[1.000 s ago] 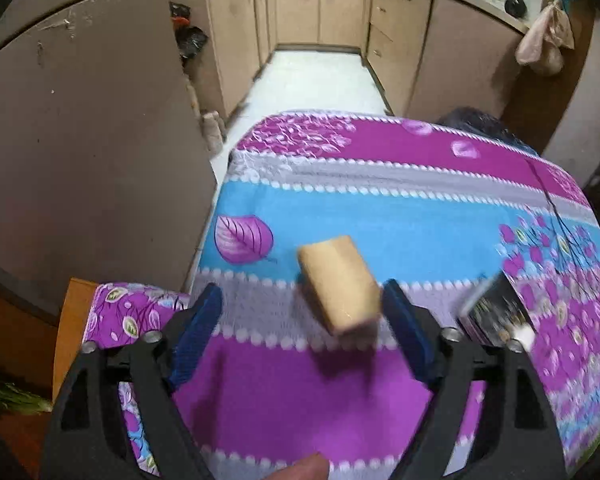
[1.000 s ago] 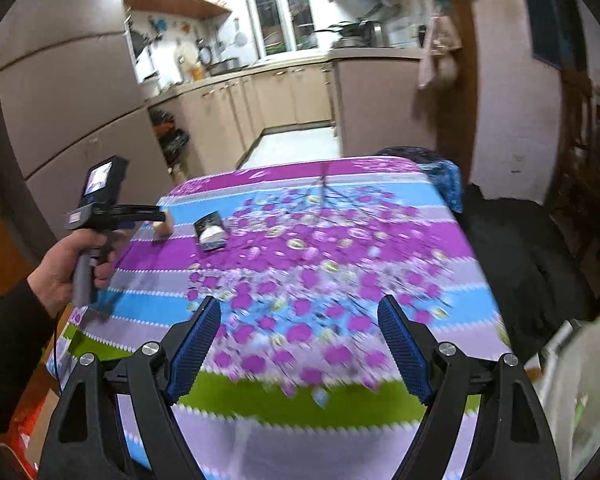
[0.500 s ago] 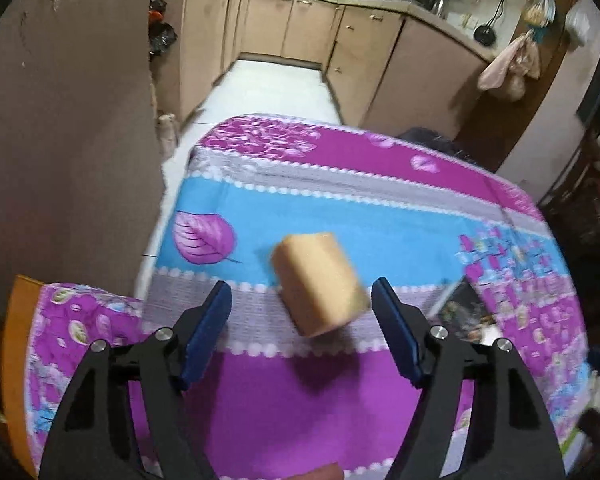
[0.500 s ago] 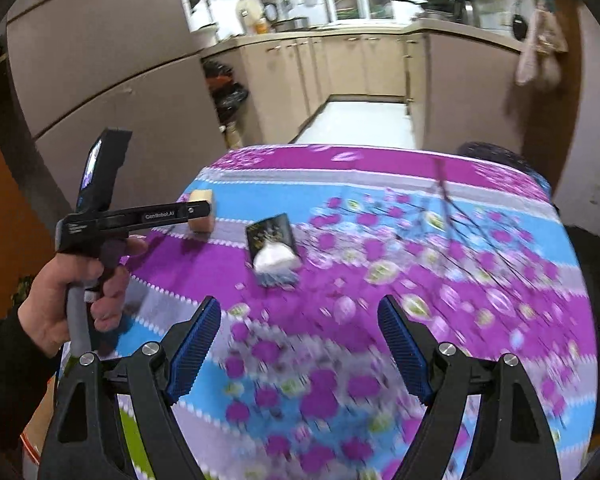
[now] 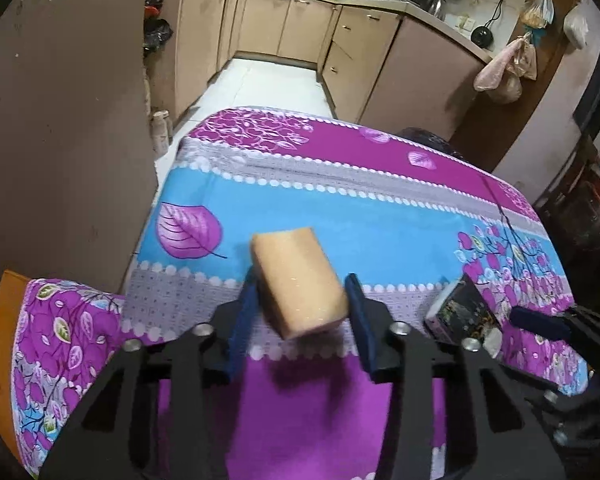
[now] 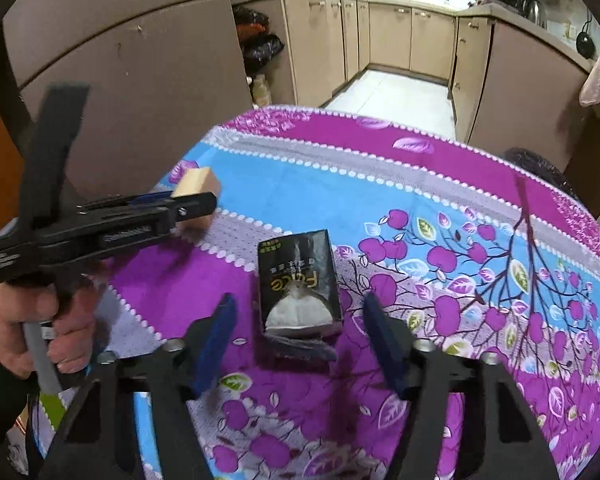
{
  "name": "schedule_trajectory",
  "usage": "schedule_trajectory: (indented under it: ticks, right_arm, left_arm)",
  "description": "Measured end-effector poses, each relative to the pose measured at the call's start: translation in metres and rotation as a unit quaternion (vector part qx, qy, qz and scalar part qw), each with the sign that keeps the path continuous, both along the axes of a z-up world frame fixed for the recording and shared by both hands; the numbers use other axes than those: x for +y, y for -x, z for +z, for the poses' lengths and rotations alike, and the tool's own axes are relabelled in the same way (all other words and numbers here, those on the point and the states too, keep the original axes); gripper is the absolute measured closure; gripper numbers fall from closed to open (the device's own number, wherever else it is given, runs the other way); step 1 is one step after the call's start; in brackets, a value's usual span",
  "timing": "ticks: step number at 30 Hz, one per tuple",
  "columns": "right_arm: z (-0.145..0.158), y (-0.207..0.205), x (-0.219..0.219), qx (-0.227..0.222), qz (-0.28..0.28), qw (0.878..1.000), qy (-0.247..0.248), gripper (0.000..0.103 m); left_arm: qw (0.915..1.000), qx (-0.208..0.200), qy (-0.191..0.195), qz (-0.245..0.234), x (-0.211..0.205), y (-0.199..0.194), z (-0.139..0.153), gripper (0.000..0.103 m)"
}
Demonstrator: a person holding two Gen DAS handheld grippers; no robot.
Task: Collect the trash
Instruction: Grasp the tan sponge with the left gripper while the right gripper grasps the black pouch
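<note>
A tan sponge block [image 5: 298, 282] lies on the flowered tablecloth [image 5: 340, 216]. My left gripper [image 5: 300, 320] has its blue pads on both sides of the block and has closed in on it; it also shows in the right wrist view [image 6: 188, 204] with the block [image 6: 196, 184] at its tip. A black tissue packet [image 6: 298, 280] with white tissue sticking out lies between the open fingers of my right gripper [image 6: 300, 336], a little beyond the tips. The packet also shows in the left wrist view [image 5: 460, 308].
The table's left edge drops toward a brown cabinet wall [image 5: 60, 140]. Kitchen cupboards [image 5: 300, 28] and a white floor lie beyond the far edge. A dark bag [image 6: 536, 164] sits past the far right corner. A cloth-covered seat [image 5: 60, 340] is at lower left.
My left gripper has narrowed around the sponge block. My right gripper has swung left and come close to the black tissue packet, which now lies between its fingers.
</note>
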State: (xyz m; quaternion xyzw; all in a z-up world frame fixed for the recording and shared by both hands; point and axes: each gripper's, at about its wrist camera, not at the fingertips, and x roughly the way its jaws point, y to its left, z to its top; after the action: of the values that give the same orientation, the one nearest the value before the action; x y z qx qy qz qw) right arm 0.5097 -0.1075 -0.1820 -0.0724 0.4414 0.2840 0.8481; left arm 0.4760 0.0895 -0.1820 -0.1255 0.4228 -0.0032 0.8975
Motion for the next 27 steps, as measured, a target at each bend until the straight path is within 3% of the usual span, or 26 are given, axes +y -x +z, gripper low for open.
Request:
schedule_trajectory:
  ticks: [11,16,22,27]
  right_arm:
    - [-0.018,-0.009,0.02,-0.001,0.0,0.999,0.032,0.057]
    - [-0.017,-0.004,0.017,-0.013,-0.026,0.999,0.03,0.069]
    - [0.009,0.026,-0.015,-0.047,-0.088,0.995,-0.01,0.073]
    - [0.048,0.08,-0.041,-0.103,-0.129,0.986,-0.036,0.073]
  left_arm:
    - [1.0,-0.001,-0.004,0.003,-0.002,-0.001,-0.002,0.069]
    - [0.9999,-0.001,-0.011,0.007,-0.003,0.001,0.0,0.071]
    - [0.9981,-0.047,-0.038,0.008,-0.014,0.035,0.028,0.072]
    - [0.9933,-0.098,-0.06,-0.006,-0.035,0.088,0.066,0.072]
